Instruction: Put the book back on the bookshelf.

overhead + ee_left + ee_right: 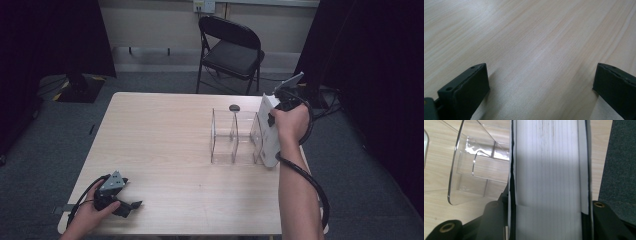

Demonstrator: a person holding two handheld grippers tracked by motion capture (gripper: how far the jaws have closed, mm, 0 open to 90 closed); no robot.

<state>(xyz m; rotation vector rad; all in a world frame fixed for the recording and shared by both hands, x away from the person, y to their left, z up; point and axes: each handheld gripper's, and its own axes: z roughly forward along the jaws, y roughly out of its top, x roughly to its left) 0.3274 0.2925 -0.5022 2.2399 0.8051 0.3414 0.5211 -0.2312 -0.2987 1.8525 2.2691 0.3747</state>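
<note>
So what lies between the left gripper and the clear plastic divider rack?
Only bare table, in the high view, between the left gripper and the clear rack.

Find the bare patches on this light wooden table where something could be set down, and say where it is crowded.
Free: the light wooden table between the left gripper and the clear plastic divided rack. Crowded: the right edge, where the right gripper holds a thick white book against the rack.

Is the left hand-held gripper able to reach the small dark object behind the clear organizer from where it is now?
Probably yes. The left hand-held gripper is open and holds nothing, and bare table lies between it and the small dark object. The clear organizer stands just in front, so it should approach from the left.
</note>
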